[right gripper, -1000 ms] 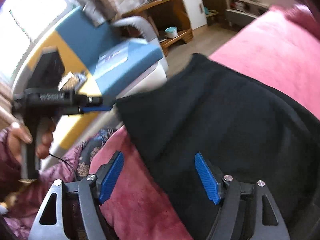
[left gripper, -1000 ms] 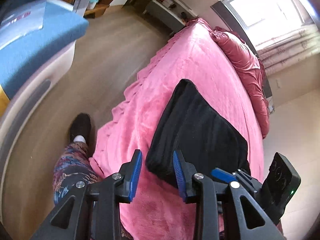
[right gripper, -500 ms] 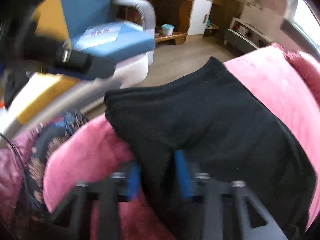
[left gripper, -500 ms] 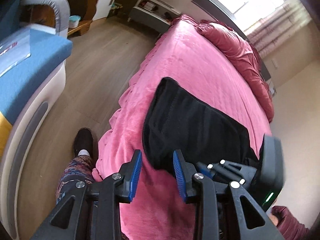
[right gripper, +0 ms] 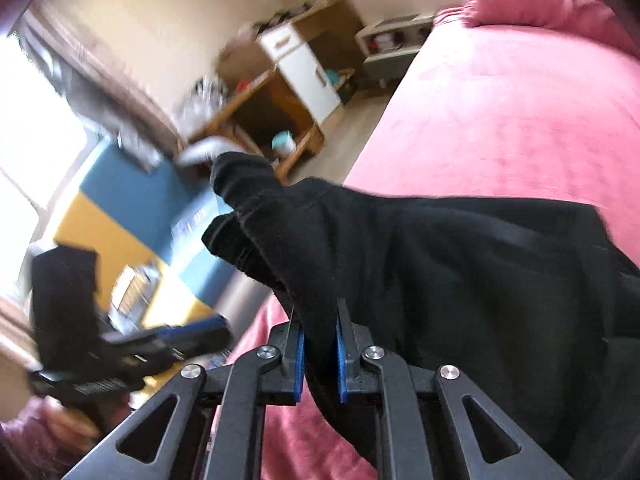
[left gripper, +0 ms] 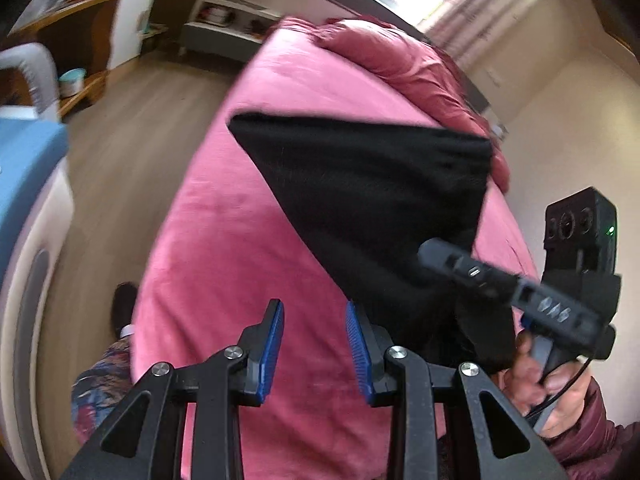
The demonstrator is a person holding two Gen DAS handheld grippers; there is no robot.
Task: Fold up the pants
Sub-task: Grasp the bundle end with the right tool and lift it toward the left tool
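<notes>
Nearest in the right wrist view: right gripper [right gripper: 320,354] clamped on a bunched corner of the black pants [right gripper: 460,280], blue pads pressed flat on the cloth with a thick fold pinched between. Above the pads, spare fabric flopping up and to the left in a lumpy peak. From that pinch, the garment running away to the right and far side, its long axis laid across the pink bedspread [right gripper: 520,120], most of it resting on the bed.

In the left wrist view: left gripper [left gripper: 314,344] partly apart, nothing between the pads, hovering over bare pink bedspread [left gripper: 224,248]. Pants [left gripper: 372,184] lying up and to the right of these jaws, near but not touching, drawn into a taut wedge: the broad far edge stretched level across the bed, the narrow end pulled down toward the right gripper [left gripper: 430,250], seen from the side with a hand [left gripper: 556,384] on its grip. Right gripper plainly the one in charge of the cloth; left one idle beside it.

Judged from this: coming move hinging on the free near edge left of the held corner, a short reach rightward for the empty jaws. Farther off, crumpled red duvet [left gripper: 404,68] at the head of the bed, wooden floor [left gripper: 132,128] and a low shelf unit [left gripper: 228,28] beyond.
</notes>
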